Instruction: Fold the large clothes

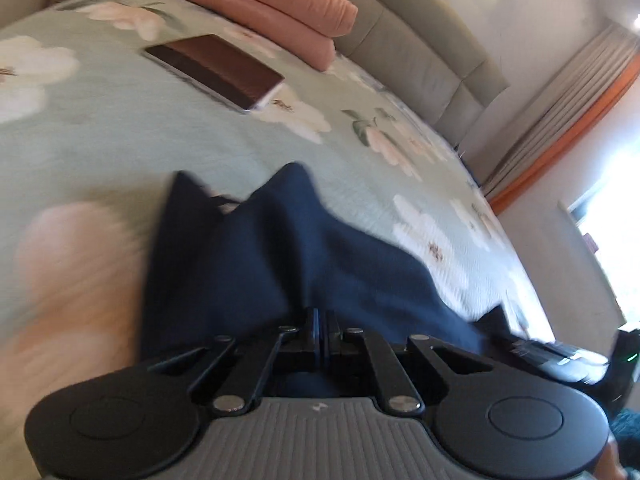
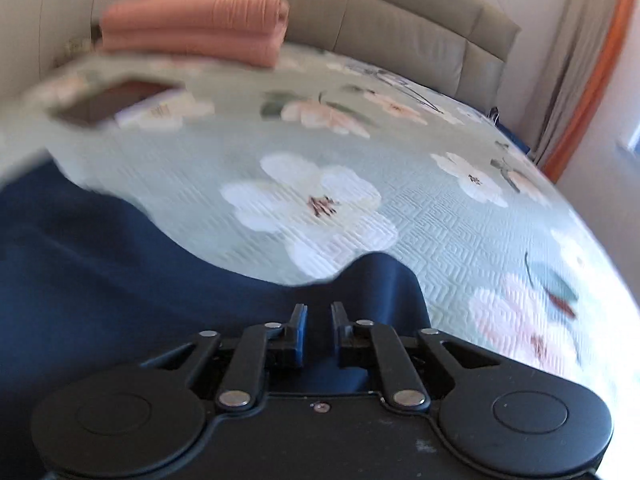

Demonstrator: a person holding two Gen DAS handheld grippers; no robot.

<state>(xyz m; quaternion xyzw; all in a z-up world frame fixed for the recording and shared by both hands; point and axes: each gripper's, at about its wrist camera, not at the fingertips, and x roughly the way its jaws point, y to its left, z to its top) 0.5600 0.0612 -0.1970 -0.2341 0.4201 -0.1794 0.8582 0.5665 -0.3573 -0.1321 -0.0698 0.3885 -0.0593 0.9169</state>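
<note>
While the dark navy blue cloth garment point(image 1: 256, 264) is draped over the near edge of the pale green flower-printed quilted bedspread point(image 1: 120, 128), a fold of it is pinched between the nearly touching fingers of the left gripper point(image 1: 321, 324). The right gripper point(image 2: 319, 320) is seen with a narrow gap between its fingers, navy cloth point(image 2: 120, 280) lying in and under it; whether that cloth is gripped cannot be told. Farther up the bed, a flat brown rectangular box point(image 1: 216, 70) is laid, well apart from the garment. By the grey padded headboard point(image 1: 420, 52), folded salmon-pink bedding point(image 1: 256, 8) is stacked. Nothing lies between garment and box.
</note>
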